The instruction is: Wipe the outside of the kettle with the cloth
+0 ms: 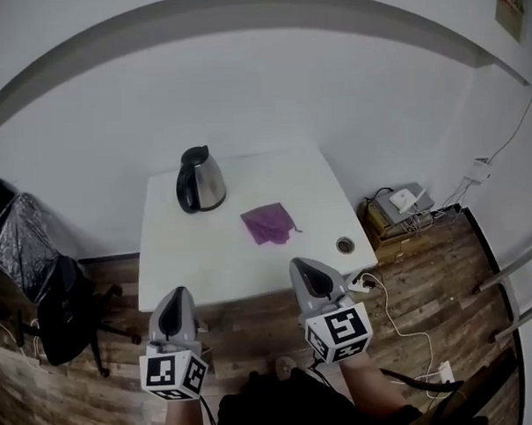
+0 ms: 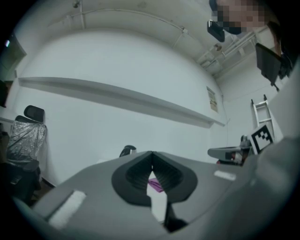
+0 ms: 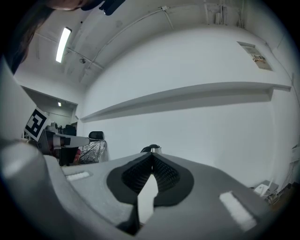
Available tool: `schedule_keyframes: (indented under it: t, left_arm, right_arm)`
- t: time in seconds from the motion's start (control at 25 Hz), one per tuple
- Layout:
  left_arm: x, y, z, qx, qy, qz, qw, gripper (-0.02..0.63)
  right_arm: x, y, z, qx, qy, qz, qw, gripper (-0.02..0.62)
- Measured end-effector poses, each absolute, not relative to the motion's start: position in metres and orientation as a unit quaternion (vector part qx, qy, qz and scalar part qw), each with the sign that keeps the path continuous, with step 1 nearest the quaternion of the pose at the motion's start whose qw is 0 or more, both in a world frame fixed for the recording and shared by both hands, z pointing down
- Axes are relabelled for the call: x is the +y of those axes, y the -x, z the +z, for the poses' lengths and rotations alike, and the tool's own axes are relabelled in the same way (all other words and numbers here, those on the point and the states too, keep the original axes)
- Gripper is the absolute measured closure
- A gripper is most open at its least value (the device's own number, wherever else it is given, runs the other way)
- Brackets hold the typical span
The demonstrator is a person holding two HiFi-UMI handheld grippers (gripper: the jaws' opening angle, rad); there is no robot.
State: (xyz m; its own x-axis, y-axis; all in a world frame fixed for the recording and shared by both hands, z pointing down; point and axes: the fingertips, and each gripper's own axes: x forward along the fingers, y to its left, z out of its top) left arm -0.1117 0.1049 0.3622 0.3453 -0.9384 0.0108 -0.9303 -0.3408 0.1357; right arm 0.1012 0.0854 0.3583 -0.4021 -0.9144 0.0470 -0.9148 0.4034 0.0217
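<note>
Both your left gripper (image 1: 175, 315) and right gripper (image 1: 311, 279) sit pressed together, empty, lower frame; kettle (image 1: 199, 178) upper-left on table (image 1: 189, 263), cloth (image 1: 269, 224) mid-frame beside it—reaching without opening risks shoving the cloth off.

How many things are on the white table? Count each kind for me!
Shiny steel kettle with black handle: 1
Crumpled purple cloth: 1
Small round dark ring: 1
Total: 3
</note>
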Motion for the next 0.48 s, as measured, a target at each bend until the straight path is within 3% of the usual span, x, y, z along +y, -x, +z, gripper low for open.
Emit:
schedule_keyframes:
  t: [0.48]
  left_arm:
    - [0.043,0.1,0.369,-0.609,-0.79,-0.028,0.067,0.603]
  right_arm:
    - [0.007,-0.107,0.37,-0.864,-0.501,0.019,0.039,0.592]
